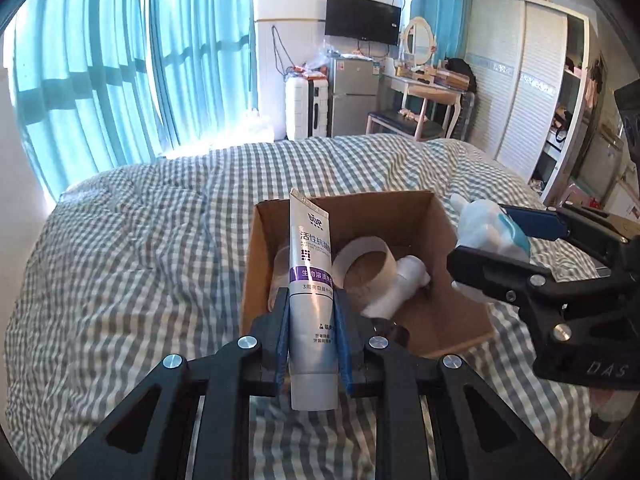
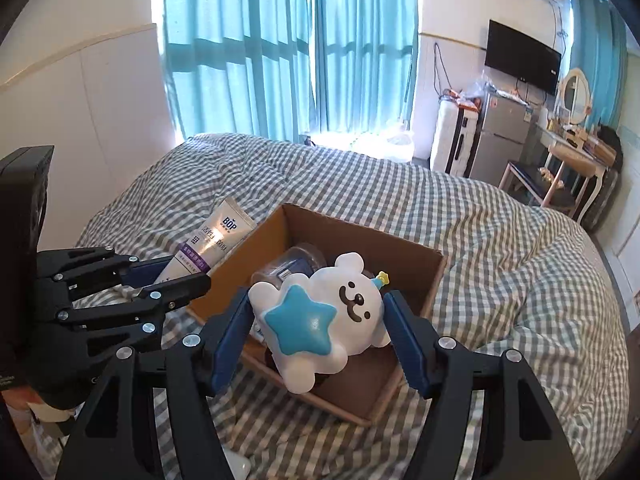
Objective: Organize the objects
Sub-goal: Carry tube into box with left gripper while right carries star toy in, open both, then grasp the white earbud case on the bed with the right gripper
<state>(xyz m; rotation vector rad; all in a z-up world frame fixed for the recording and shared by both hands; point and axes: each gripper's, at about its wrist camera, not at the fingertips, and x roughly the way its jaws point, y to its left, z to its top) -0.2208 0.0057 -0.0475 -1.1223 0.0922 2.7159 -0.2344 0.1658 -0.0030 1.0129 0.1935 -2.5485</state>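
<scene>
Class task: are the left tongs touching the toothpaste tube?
Touching. The left wrist view shows the left tongs shut on the toothpaste tube, both blue pads pressed against its sides.

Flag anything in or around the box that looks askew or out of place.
Nothing looks spilled or damaged. The cardboard box holds a jumble: a tape roll on its side, a white object leaning on it. The toothpaste tube in the left gripper and the bear toy in the right gripper are not yet inside.
</scene>
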